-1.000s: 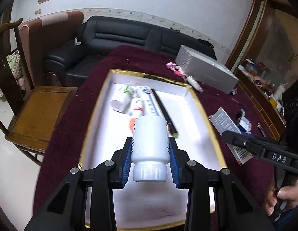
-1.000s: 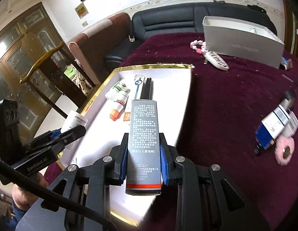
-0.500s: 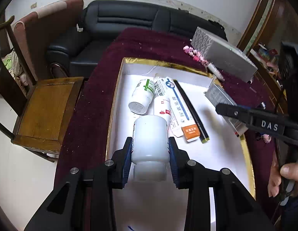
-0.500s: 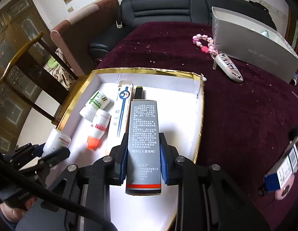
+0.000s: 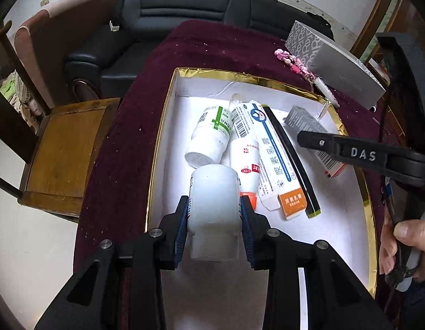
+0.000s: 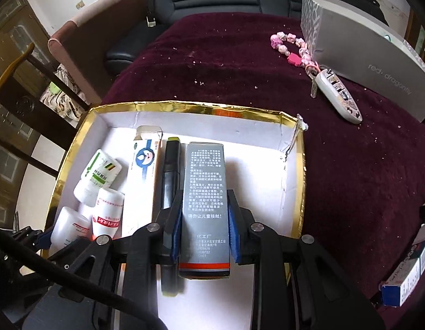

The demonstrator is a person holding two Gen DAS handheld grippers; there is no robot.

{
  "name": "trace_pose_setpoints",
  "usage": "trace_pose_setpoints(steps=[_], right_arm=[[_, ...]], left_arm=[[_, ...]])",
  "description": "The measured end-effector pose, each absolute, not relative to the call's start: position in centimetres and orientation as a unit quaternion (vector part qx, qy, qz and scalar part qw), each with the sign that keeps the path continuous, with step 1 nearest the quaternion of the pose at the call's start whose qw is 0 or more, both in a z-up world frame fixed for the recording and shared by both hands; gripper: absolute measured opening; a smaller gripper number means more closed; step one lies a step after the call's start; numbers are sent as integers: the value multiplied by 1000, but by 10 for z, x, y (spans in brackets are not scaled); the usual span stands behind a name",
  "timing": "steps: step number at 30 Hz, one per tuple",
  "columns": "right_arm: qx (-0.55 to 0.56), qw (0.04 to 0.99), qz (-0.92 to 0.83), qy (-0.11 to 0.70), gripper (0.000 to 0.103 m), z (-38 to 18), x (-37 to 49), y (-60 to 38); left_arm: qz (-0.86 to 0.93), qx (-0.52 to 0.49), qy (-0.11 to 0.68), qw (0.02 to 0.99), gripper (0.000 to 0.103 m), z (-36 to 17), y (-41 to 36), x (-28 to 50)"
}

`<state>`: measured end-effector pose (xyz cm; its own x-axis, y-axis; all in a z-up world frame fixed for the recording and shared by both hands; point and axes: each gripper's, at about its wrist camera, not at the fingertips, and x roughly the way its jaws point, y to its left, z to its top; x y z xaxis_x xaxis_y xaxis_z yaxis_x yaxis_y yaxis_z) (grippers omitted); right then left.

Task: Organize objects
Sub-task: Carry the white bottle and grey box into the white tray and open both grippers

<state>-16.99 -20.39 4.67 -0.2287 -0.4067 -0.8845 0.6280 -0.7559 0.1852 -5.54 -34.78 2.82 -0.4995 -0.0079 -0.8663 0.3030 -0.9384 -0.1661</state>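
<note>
My left gripper [image 5: 214, 214] is shut on a white pill bottle [image 5: 213, 203], held low over the near left of the gold-rimmed white tray [image 5: 160, 148]. My right gripper [image 6: 204, 231] is shut on a grey printed box [image 6: 204, 192], held over the tray [image 6: 301, 192] just right of a black marker [image 6: 169, 181]. In the tray lie a green-labelled bottle [image 5: 212, 134], a red-labelled bottle [image 5: 245, 162], a long blue-and-white carton [image 5: 270, 154] and the marker [image 5: 292, 159]. The grey box [image 5: 308, 126] and right gripper show in the left view.
The tray sits on a maroon tablecloth [image 6: 239, 63]. Beyond it lie a pink bead chain [image 6: 292, 46], a small remote [image 6: 338, 96] and a grey shoebox [image 6: 363, 52]. A blue box [image 6: 407, 277] lies at the right. A wooden chair [image 5: 66, 148] stands left, a black sofa [image 5: 185, 8] behind.
Both grippers have moved forward and down into the tray with their loads. The white bottle now sits next to the red-labelled bottle; the grey box is alongside the marker.
</note>
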Motion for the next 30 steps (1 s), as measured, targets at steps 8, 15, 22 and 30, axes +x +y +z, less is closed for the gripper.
trace_pose_setpoints(steps=[8, 15, 22, 30], right_arm=[[526, 333, -774, 112, 25, 40, -169, -212], [528, 333, -774, 110, 25, 39, -168, -212], [535, 333, -769, 106, 25, 39, -169, -212], [542, 337, -764, 97, 25, 40, -164, -204]], left_arm=[[-849, 498, 148, 94, 30, 29, -352, -64], [-851, 494, 152, 89, 30, 28, -353, -63], [-849, 497, 158, 81, 31, 29, -354, -62], [-848, 496, 167, 80, 31, 32, -355, -52]])
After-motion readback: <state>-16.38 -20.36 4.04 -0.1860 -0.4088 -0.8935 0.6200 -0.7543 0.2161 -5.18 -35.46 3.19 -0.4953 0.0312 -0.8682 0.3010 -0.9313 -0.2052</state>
